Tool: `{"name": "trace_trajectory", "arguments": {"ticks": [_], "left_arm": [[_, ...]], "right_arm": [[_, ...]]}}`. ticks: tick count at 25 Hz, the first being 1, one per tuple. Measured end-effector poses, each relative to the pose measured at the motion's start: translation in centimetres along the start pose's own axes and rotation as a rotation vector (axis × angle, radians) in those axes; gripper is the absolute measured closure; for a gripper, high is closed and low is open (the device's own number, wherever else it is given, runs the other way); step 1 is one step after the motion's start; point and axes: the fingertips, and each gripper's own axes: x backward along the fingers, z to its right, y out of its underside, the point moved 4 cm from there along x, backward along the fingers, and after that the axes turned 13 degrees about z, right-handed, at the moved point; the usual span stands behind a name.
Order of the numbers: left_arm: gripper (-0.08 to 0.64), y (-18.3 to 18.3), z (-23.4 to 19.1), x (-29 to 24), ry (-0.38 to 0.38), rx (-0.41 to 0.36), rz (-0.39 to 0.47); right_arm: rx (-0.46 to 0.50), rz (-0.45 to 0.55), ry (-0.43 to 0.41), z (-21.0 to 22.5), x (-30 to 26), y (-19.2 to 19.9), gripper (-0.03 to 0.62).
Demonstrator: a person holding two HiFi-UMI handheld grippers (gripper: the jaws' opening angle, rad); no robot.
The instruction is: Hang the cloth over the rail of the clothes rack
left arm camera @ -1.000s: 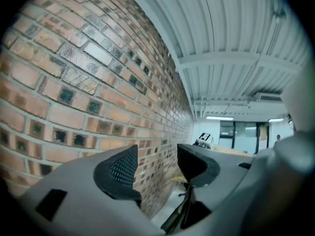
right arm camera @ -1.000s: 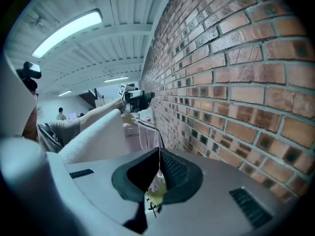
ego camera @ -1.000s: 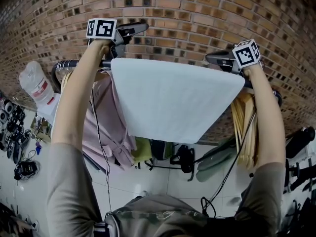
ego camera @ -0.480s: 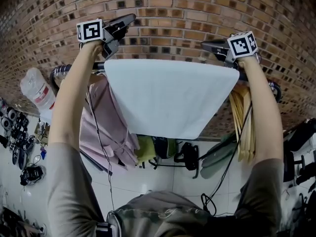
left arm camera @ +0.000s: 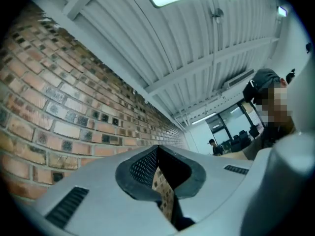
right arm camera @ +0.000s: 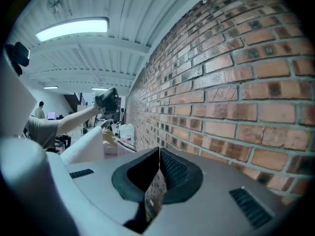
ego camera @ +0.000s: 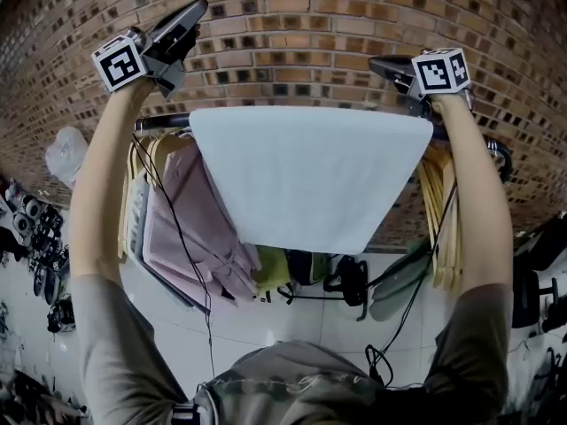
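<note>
Fingers together on both, nothing held: left gripper [ego camera: 197, 7] just snapped closed, right gripper [ego camera: 376, 63] likewise, above cloth [ego camera: 310, 175] draped over rail [ego camera: 158, 122], brick wall [ego camera: 301, 25] ahead

Left gripper [ego camera: 193, 9] and right gripper [ego camera: 379, 63]: dark bodies, pale grey jaw shells with slotted vents, and black grid-textured pads [left arm camera: 142, 168]. Behind each gripper sits a white cube [ego camera: 120, 63] bearing black square markers, and a thin black cable [ego camera: 182, 237] trails from it. Grey short sleeves [ego camera: 115, 343]; camouflage-patterned garment [ego camera: 283, 388].

No text can be read, only black-and-white square marker patterns, on the cube [ego camera: 121, 63] of the left gripper [ego camera: 190, 11], on the cube [ego camera: 440, 71] of the right gripper [ego camera: 381, 63]
</note>
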Motion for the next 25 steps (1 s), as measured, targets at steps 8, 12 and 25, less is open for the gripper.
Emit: {"name": "trace_trajectory", "arguments": {"ticks": [8,12,25], "left_arm": [[0.552,-0.3,12.2,7.7,0.249,-0.119,-0.175],[0.552,4.3,17.0,12.2,0.234,-0.08,-0.274],[0.333,14.2,13.9,17.6,-0.066,0.027,-0.408]], "right_arm": [[0.015,0.085,0.03,0.3,0.3,-1.6,0.581],[0.033,0.155,0.04,0.6,0.8,-2.9,0.581],[0.051,0.079,0.037,-0.5,0.8,-1.7,0.581]]}}
